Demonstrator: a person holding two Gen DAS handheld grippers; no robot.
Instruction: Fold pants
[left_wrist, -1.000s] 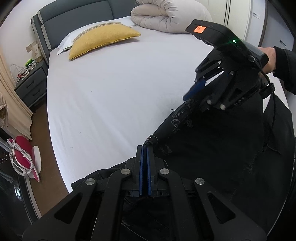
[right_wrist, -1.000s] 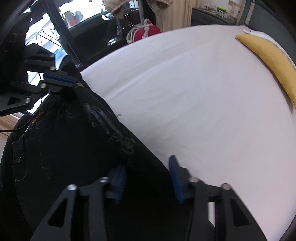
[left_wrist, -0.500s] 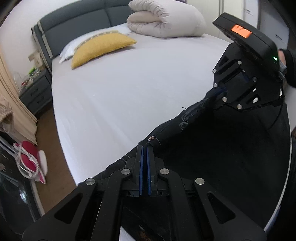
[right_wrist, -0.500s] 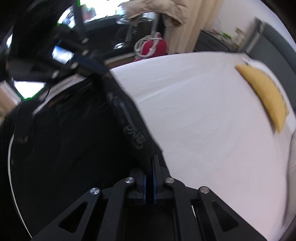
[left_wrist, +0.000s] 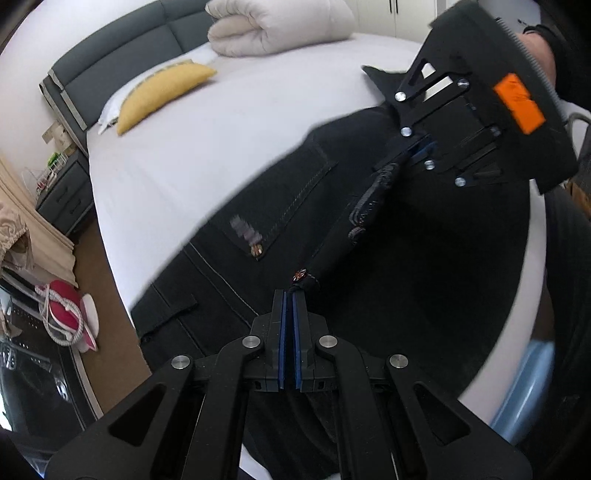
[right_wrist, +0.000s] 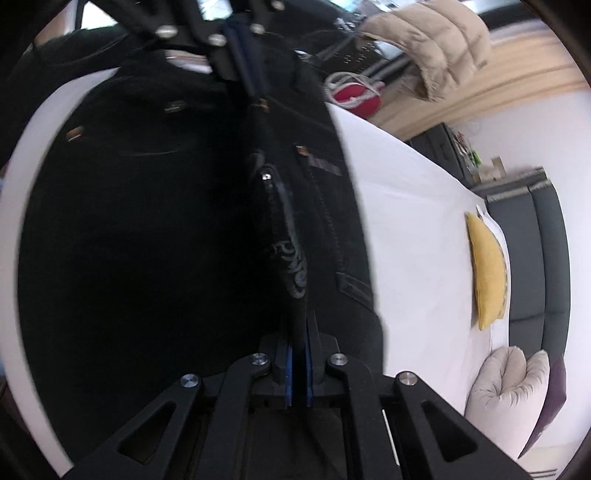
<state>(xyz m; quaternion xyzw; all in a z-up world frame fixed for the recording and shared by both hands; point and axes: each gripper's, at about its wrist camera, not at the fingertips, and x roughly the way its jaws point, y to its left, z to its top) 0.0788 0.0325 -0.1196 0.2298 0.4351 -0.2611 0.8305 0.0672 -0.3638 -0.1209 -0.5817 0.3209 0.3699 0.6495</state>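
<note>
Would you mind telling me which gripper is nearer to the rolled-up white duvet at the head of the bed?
Right. The right gripper grips the pants on the side toward the duvet. The left gripper grips them farther from it, toward the bed's foot.

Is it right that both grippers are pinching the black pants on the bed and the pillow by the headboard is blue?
Not quite: the pillow is yellow, as the left wrist view shows. The rest holds: the left gripper and right gripper both pinch the black pants on the bed.
</note>
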